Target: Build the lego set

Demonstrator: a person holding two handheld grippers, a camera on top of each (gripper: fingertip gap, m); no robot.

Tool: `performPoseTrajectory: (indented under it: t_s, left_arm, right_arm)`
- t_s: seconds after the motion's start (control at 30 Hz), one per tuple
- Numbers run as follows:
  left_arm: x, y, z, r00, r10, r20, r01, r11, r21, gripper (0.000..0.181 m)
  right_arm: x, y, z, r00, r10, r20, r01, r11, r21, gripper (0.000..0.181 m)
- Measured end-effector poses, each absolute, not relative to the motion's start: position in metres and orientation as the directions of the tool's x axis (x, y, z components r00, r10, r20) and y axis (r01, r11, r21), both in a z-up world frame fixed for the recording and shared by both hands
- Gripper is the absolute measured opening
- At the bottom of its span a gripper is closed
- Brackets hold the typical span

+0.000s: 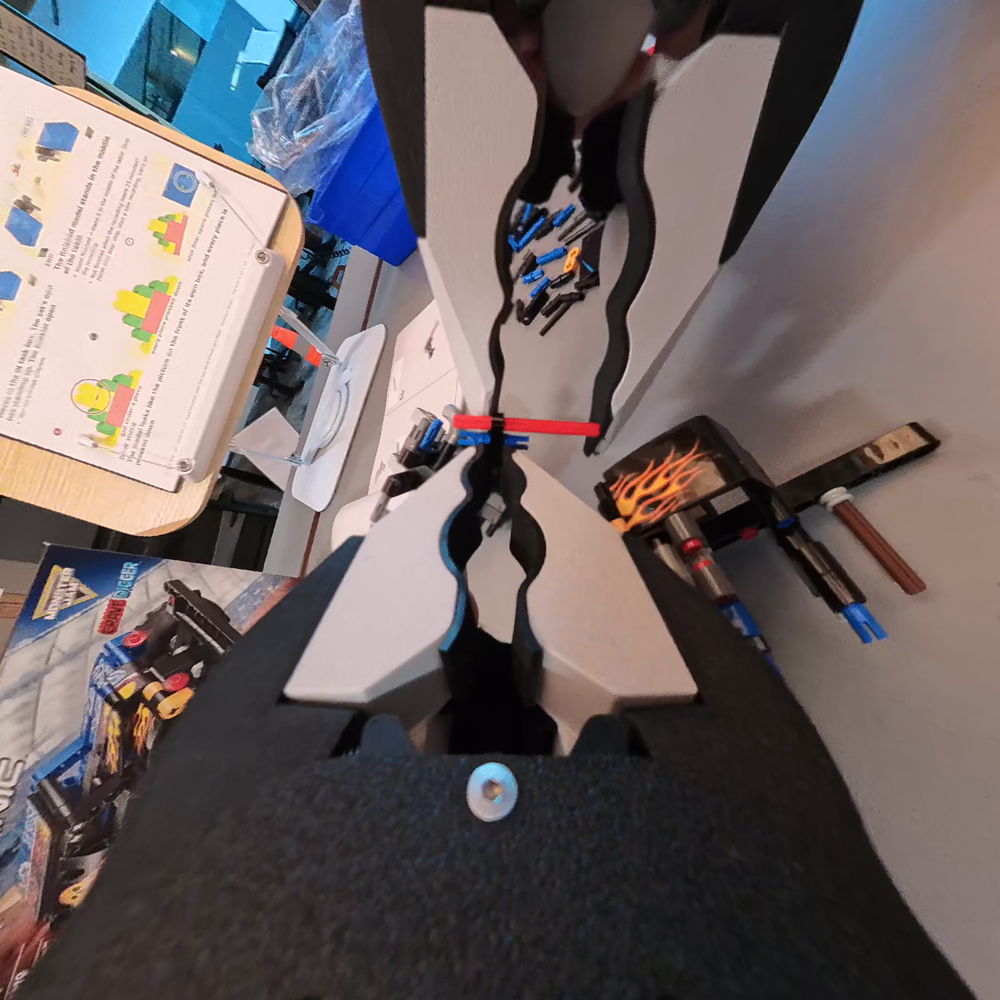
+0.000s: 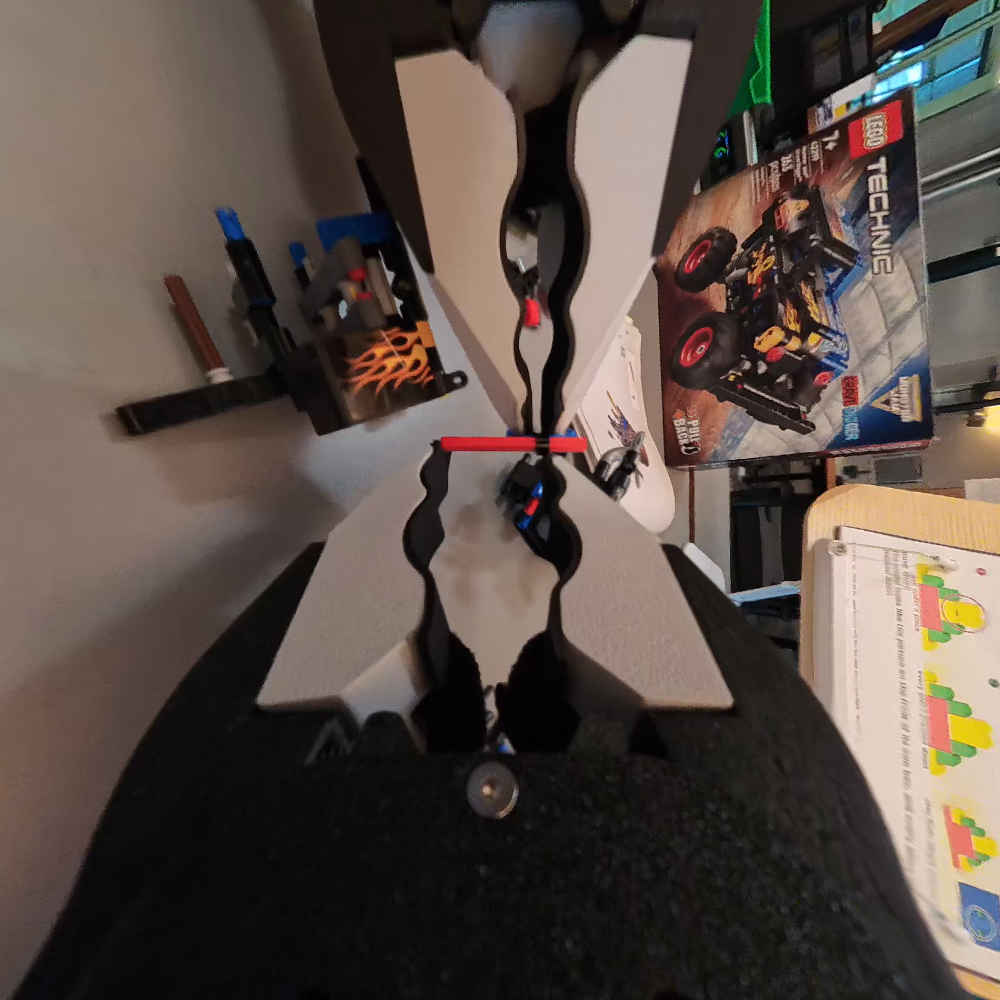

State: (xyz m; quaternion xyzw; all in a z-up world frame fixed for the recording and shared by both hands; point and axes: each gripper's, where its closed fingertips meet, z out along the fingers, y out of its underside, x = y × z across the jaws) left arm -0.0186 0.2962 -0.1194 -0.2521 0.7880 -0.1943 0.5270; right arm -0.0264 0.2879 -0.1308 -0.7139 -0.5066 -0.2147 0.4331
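Observation:
A thin red axle [image 1: 541,426] runs through a small black connector with blue pins [image 1: 491,439]. My left gripper [image 1: 489,454] is shut on that connector and holds it above the white table. My right gripper [image 1: 546,430] comes from the opposite side. One of its fingertips [image 1: 595,441] presses on the axle's free end and the other sits against the connector. In the right wrist view the axle [image 2: 487,444] lies across my right gripper [image 2: 495,454], and the left gripper [image 2: 535,425] comes down from above, pinching the connector.
A partial build with a flame sticker [image 1: 665,476] [image 2: 379,362] lies on the table beside a brown axle [image 1: 876,546]. Loose black and blue pins [image 1: 552,270] lie beyond. The set's box [image 2: 795,281], an instruction board [image 1: 124,281] and a blue bin [image 1: 357,205] stand around. The tips of both grippers are at nearly the same place.

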Motion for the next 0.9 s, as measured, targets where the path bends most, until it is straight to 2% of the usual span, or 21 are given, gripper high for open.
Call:
performPoseTrajectory:
  t_s: [0.03, 0.07, 0.1, 0.17, 0.23, 0.33, 0.4, 0.53, 0.6, 0.73, 0.83, 0.9]
  left_arm:
    - [-0.018, 0.299, -0.111, -0.284, -0.608, -0.741, -0.183, 0.794, -0.580, 0.002]
    - [-0.019, 0.297, -0.106, -0.300, -0.623, -0.723, -0.171, 0.781, -0.601, 0.002]
    - [-0.021, 0.296, -0.105, -0.308, -0.636, -0.707, -0.172, 0.768, -0.616, 0.002]
    - [-0.020, 0.302, -0.106, -0.288, -0.590, -0.754, -0.183, 0.807, -0.562, 0.001]
    - [-0.020, 0.303, -0.109, -0.298, -0.610, -0.734, -0.198, 0.792, -0.578, 0.001]
    - [-0.019, 0.306, -0.112, -0.301, -0.637, -0.710, -0.219, 0.771, -0.599, 0.002]
    - [-0.019, 0.307, -0.110, -0.293, -0.653, -0.698, -0.222, 0.757, -0.615, 0.002]
    - [-0.018, 0.307, -0.110, -0.301, -0.721, -0.624, -0.253, 0.692, -0.676, 0.002]
    - [-0.018, 0.305, -0.109, -0.312, -0.757, -0.574, -0.261, 0.649, -0.715, 0.002]
    - [-0.016, 0.287, -0.103, -0.360, -0.795, -0.489, -0.258, 0.588, -0.766, 0.002]
    - [-0.015, 0.272, -0.100, -0.388, -0.783, -0.487, -0.241, 0.596, -0.766, 0.003]
    - [-0.013, 0.264, -0.099, -0.398, -0.782, -0.479, -0.236, 0.592, -0.770, 0.003]
  right_arm:
    - [-0.027, 0.286, -0.133, 0.368, 0.553, 0.747, 0.920, -0.101, -0.379, 0.006]
    - [-0.031, 0.287, -0.132, 0.362, 0.538, 0.762, 0.920, -0.075, -0.384, 0.000]
    - [-0.033, 0.288, -0.132, 0.345, 0.526, 0.777, 0.928, -0.065, -0.367, 0.000]
    - [-0.023, 0.291, -0.127, 0.340, 0.492, 0.802, 0.935, -0.083, -0.345, 0.001]
    - [-0.021, 0.289, -0.126, 0.402, 0.508, 0.762, 0.907, -0.105, -0.408, 0.005]
    - [-0.014, 0.288, -0.126, 0.409, 0.512, 0.755, 0.904, -0.114, -0.412, 0.005]
    - [-0.011, 0.284, -0.119, 0.472, 0.523, 0.710, 0.867, -0.127, -0.482, 0.007]
    - [-0.017, 0.276, -0.098, 0.665, 0.511, 0.545, 0.700, -0.170, -0.694, 0.019]
    - [-0.028, 0.271, -0.089, 0.702, 0.478, 0.528, 0.654, -0.138, -0.744, 0.019]
    - [-0.050, 0.260, -0.087, 0.670, 0.410, 0.620, 0.695, -0.050, -0.718, 0.019]
    - [-0.035, 0.261, -0.106, 0.697, 0.409, 0.589, 0.688, -0.149, -0.710, 0.018]
    - [-0.022, 0.255, -0.107, 0.735, 0.403, 0.545, 0.648, -0.183, -0.739, 0.010]
